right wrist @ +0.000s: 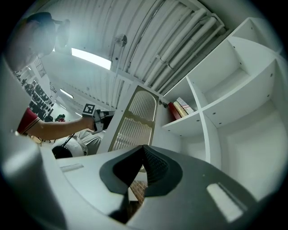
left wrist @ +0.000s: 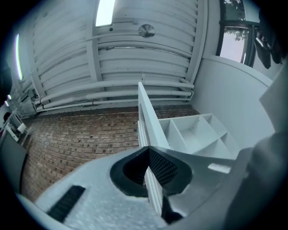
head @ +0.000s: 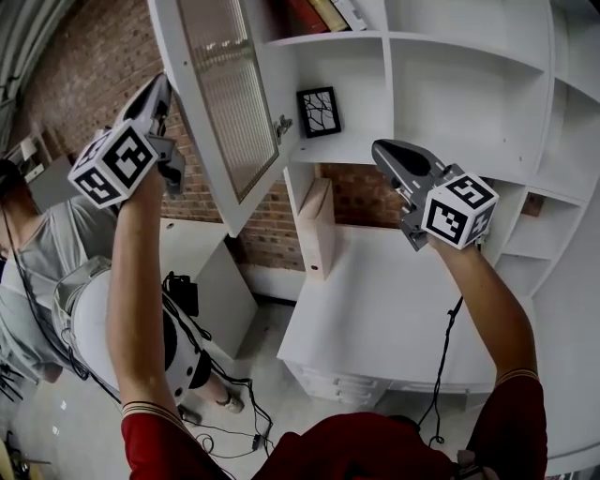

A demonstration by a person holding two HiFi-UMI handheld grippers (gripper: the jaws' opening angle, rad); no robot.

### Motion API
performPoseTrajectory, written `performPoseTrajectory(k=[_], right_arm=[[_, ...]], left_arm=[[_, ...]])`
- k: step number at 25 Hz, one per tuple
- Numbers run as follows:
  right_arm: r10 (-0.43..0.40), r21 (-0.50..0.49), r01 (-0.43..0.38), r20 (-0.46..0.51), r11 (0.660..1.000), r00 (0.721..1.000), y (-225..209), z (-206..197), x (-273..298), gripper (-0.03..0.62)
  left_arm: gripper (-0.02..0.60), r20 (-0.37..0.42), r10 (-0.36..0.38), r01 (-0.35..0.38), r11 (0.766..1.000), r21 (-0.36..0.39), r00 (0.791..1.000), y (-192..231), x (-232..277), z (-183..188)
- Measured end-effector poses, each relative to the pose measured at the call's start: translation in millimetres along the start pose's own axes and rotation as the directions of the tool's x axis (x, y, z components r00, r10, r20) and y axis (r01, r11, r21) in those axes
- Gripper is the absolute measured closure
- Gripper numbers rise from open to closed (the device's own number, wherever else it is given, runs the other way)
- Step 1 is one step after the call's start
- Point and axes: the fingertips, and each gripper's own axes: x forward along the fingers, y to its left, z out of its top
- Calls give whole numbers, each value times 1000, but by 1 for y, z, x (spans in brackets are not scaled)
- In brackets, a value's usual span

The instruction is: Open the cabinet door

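The white cabinet door with its ribbed glass pane stands swung open from the shelf unit. My left gripper is at the door's free edge, and in the left gripper view the thin door edge runs straight between the closed jaws of the gripper. My right gripper hangs in front of the open shelves, right of the door. Its jaws are shut with nothing between them. The right gripper view also shows the door and the left gripper at its edge.
Books stand on the upper shelf and a framed picture on the shelf below. A wooden file box stands on the white desk. A person in a grey shirt is at the left, with cables on the floor.
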Motion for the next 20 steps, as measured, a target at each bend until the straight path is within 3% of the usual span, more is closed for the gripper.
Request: performPoseTrajectory(k=[8,20], right_arm=[[-31,-25,31,-24,999,999,33,0,-7,582],[-20,-49,20,16,999,1000,46,31,-40,582]], left_arm=[[577,-1,20,-21,999,-44,1000,29,-34,-12],[577,10,-27,27,999,-25,1000,-40,-78,-9]])
